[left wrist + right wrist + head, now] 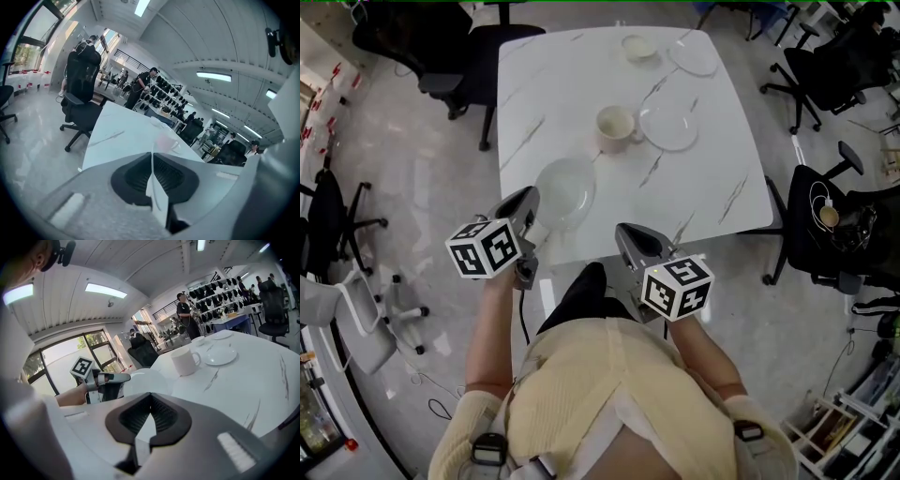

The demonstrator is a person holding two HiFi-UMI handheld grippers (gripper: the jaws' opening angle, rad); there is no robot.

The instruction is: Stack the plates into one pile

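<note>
My left gripper [532, 203] is shut on the near rim of a white plate [566, 190], which it holds tilted over the table's near left part. In the left gripper view that plate [157, 191] shows edge-on as a thin white strip pinched between the shut jaws [152, 157]. The right gripper view shows the held plate [146, 380] from the side. A second plate [669, 127] lies mid-table at the right, and a third plate [693, 58] at the far right. My right gripper [624, 231] is shut and empty at the table's near edge.
A white mug [616, 127] stands between the held plate and the second plate. A small white dish [638, 47] sits at the far edge of the marble table [581, 84]. Black office chairs [455, 56] ring the table. People stand far off by shelves.
</note>
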